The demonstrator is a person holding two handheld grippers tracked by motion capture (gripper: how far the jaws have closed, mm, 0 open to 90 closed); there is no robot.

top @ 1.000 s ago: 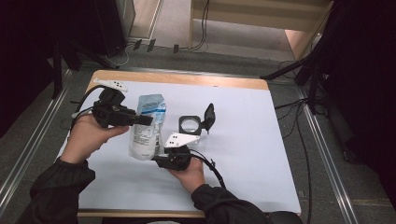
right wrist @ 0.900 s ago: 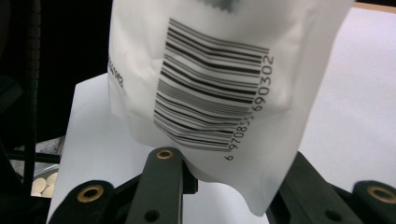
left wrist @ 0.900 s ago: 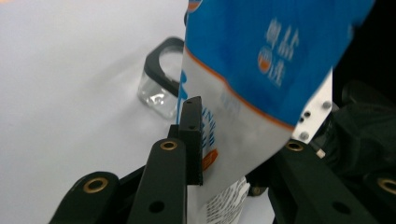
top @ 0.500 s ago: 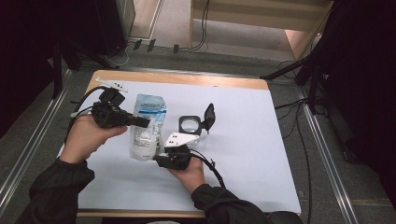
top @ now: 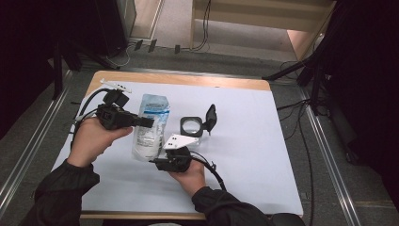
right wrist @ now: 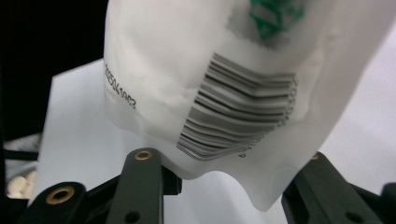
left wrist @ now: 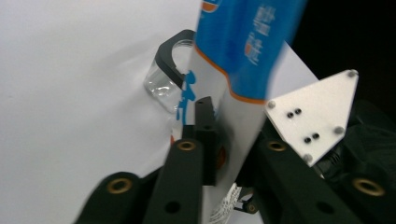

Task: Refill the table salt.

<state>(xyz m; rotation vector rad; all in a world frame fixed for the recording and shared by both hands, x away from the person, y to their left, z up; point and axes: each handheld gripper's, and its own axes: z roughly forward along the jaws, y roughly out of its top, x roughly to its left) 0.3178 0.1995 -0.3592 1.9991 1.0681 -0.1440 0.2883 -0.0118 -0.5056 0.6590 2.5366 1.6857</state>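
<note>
1. A white and blue refill pouch (top: 149,129) stands upright near the middle of the white desk (top: 244,155), held between two hand-held grippers.
2. The left gripper (top: 141,122) grasps the pouch partway up its side; its fingers (left wrist: 205,135), pressed on the flattened film, have just been easing apart a little.
3. The right gripper (top: 157,162) sits at the pouch's bottom edge. Its fingers (right wrist: 142,184) flank that edge and have just been opening; I cannot tell whether they press on it.
4. A small clear jar (top: 192,126) with an open black lid (top: 211,116) stands just beside the pouch.
</note>
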